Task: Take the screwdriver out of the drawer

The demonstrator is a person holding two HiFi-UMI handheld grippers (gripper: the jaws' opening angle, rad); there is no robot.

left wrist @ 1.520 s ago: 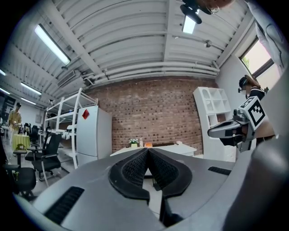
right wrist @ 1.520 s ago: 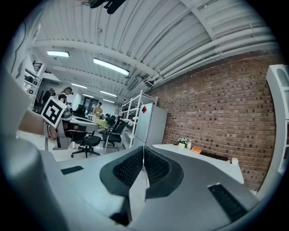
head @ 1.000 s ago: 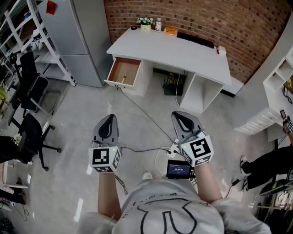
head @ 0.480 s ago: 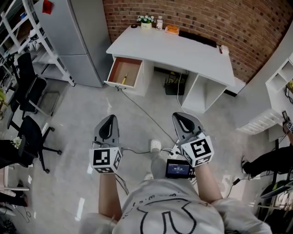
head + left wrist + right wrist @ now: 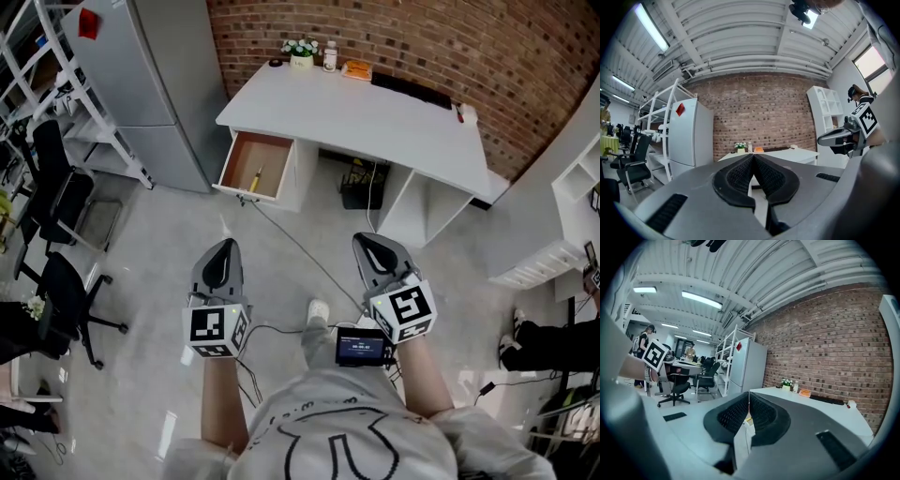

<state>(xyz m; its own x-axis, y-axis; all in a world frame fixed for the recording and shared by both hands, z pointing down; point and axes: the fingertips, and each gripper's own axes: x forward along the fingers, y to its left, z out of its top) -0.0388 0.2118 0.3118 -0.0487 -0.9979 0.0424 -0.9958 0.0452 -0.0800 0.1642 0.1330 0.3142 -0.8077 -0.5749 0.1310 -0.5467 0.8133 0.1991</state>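
An open wooden-floored drawer (image 5: 254, 166) sticks out of the left end of a white desk (image 5: 375, 117) against the brick wall. A yellow-handled screwdriver (image 5: 254, 178) lies in it near the right side. My left gripper (image 5: 225, 246) and right gripper (image 5: 368, 242) hover side by side over the grey floor, well short of the desk, both pointing towards it. Each is shut with nothing held: the left gripper (image 5: 753, 156) has its pads together at the tips, as does the right gripper (image 5: 749, 393). The desk (image 5: 787, 153) shows beyond the jaws.
A grey fridge (image 5: 159, 84) stands left of the drawer, with a white rack (image 5: 56, 66) and black office chairs (image 5: 56, 197) further left. A cable (image 5: 300, 246) runs across the floor. White shelves (image 5: 572, 206) and a person's legs (image 5: 553, 342) are at the right.
The desk and drawer have slid lower in the head view as I move towards them. Both grippers keep their spacing and stay shut. A shoe now shows between them.
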